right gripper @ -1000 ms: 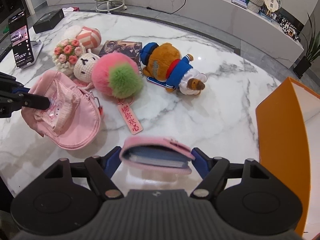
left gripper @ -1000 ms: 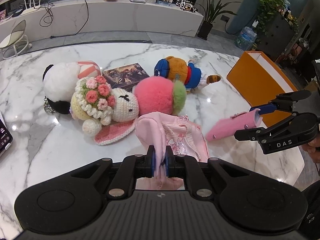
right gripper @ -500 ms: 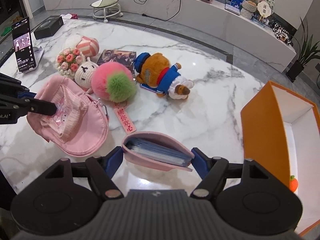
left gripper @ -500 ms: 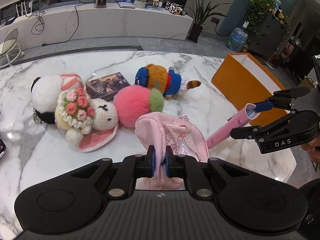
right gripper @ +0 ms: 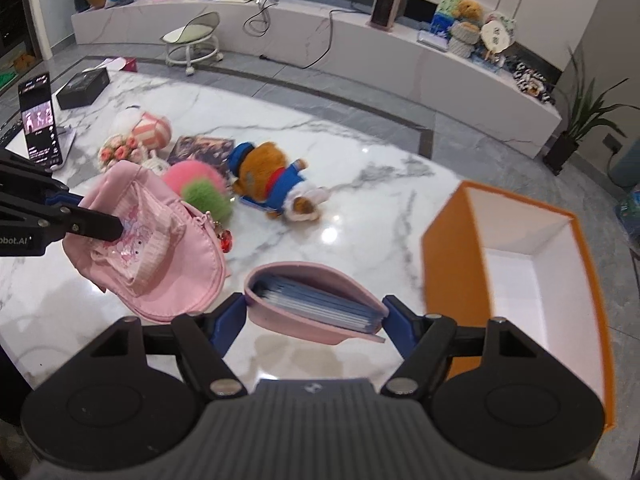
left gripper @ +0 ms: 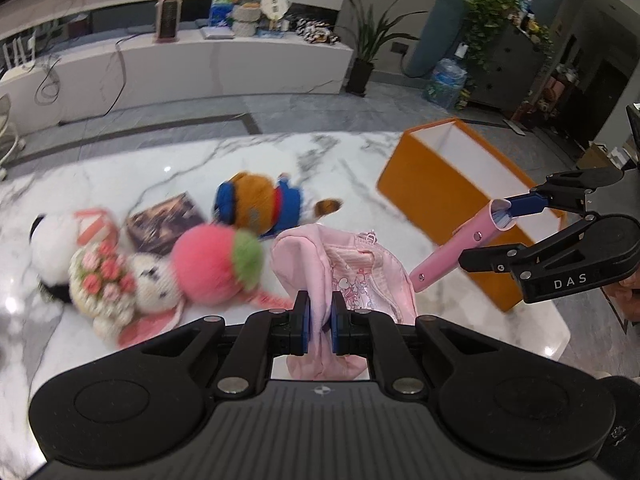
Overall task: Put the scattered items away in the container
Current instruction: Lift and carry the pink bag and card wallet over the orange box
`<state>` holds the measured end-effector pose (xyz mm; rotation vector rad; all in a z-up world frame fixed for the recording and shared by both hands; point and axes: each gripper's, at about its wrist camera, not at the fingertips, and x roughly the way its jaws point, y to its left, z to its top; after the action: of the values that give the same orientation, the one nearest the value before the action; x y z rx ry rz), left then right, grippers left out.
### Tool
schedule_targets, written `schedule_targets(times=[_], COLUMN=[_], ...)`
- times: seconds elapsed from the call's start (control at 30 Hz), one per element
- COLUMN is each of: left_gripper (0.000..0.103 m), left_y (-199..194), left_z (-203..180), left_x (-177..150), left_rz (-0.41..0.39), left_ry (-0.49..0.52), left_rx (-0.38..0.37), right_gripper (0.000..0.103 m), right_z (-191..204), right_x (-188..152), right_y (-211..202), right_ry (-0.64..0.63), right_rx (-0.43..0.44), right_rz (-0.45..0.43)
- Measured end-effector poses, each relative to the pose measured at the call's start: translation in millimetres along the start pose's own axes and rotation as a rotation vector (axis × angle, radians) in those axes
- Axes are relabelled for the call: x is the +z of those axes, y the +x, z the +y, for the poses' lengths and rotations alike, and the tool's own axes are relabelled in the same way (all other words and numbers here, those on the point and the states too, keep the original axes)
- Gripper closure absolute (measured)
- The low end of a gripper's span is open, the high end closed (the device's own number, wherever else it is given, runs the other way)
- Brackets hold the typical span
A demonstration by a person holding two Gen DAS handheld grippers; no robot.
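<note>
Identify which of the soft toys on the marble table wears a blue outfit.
The brown plush bear, lying nearest the orange box. The crocheted bunny carries pink roses, and the round plush is pink and green.

Big white marble tabletop (right gripper: 360,208) with grey veins, shiny enough to catch ceiling-light glare. Behind it runs grey tiled floor (left gripper: 280,116) with a dark inlaid stripe, then a long low marble ledge (right gripper: 420,60) along the wall — cables trailing off it, a pink heater (right gripper: 386,4) on top. Upper left of the right wrist view there's a small white rolling stool (right gripper: 194,42). Potted plant (left gripper: 366,56) by the teal wall (left gripper: 436,16), upper right of the left wrist view — dark cabinet (left gripper: 516,64) with trailing greenery beyond.
</note>
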<state>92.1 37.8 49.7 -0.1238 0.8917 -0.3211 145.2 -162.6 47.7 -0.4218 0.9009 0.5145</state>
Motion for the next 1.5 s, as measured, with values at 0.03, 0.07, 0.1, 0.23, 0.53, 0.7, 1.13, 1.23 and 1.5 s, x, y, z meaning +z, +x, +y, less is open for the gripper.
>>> schedule_targets(times=[0.03, 0.07, 0.1, 0.23, 0.53, 0.7, 1.13, 1.23, 1.5], left_gripper=[0.092, 0.092, 0.092, 0.092, 0.092, 0.092, 0.091, 0.091, 0.091], left_y=[1, 2, 2, 7, 30, 43, 71, 77, 104], left_z=[-6, -11, -17, -40, -87, -112, -173, -185, -214], left_x=[5, 10, 15, 34, 67, 80, 111, 117, 124], left_rz=[-0.005, -0.011, -0.016, -0.036, -0.044, -0.046, -0.056, -0.064, -0.054], left_ry=[0.008, 0.015, 0.024, 0.059, 0.119, 0.155, 0.244, 0.25, 0.267], left_rx=[-0.003, -0.008, -0.013, -0.031, -0.074, -0.093, -0.132, -0.147, -0.191], right_gripper=[0.027, 0.027, 0.027, 0.027, 0.028, 0.028, 0.028, 0.028, 0.028], right_z=[-5, -9, -14, -33, -84, -110, -167, -178, -208], right_x=[-1, -1, -2, -5, -20, -31, -58, -65, -79], right_y=[-4, -9, -13, -27, -54, -67, -77, -76, -66], right_ry=[0.003, 0.007, 0.01, 0.022, 0.073, 0.096, 0.167, 0.18, 0.218], right_rx=[-0.007, -0.013, -0.019, -0.043, -0.105, -0.137, -0.182, -0.191, -0.213], right_rz=[-0.007, -0.013, -0.018, -0.036, -0.068, -0.08, -0.087, -0.079, -0.059])
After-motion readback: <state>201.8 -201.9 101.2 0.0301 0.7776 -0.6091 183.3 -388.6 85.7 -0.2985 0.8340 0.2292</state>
